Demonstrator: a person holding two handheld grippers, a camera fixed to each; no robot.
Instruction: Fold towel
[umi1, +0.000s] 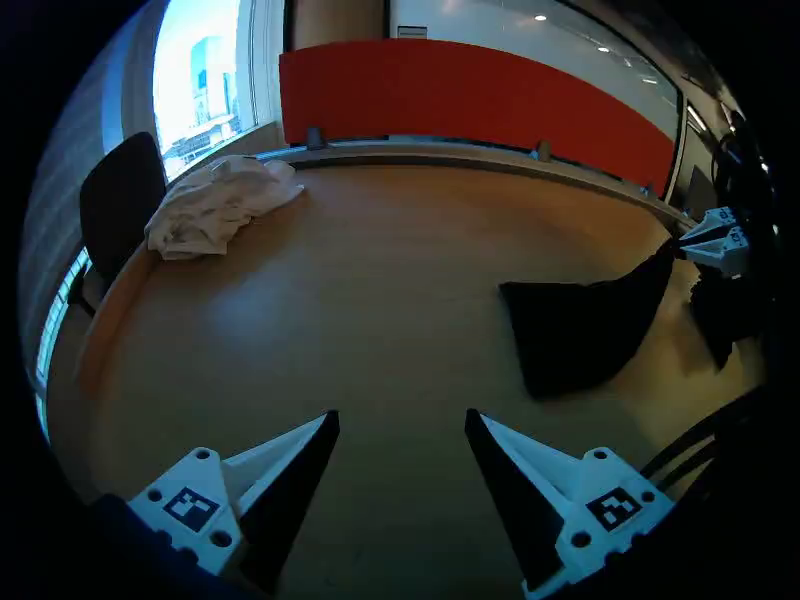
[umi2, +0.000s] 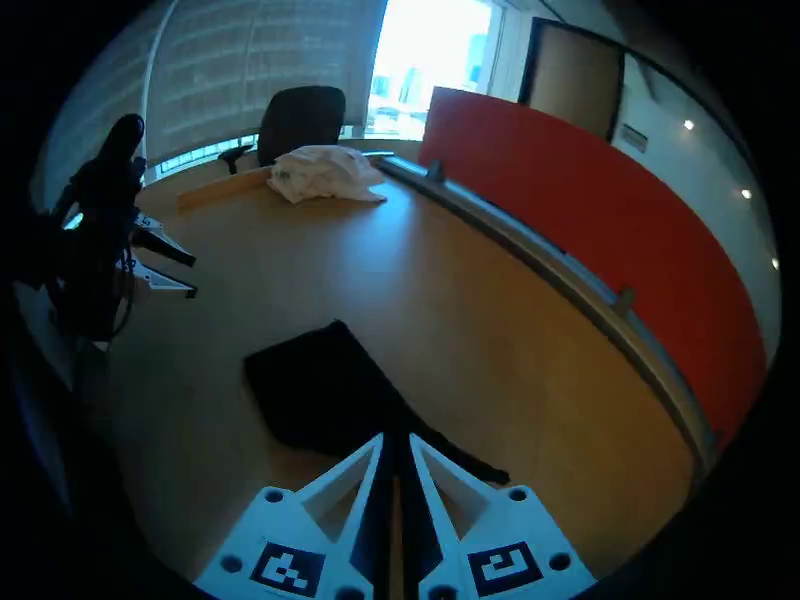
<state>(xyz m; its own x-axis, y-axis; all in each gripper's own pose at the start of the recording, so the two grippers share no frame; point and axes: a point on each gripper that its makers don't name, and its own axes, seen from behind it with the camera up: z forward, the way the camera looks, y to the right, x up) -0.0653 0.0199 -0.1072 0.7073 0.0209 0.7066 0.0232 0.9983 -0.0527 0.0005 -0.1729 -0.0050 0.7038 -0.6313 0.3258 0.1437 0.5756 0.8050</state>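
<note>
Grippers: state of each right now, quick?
Left gripper: open, holding nothing.
Right gripper: closed on a corner of the black towel.

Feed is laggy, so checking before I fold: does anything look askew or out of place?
The dark towel lies skewed and rumpled, one corner pinched by the right gripper. A crumpled white cloth sits heaped at the far corner of the table.
</note>
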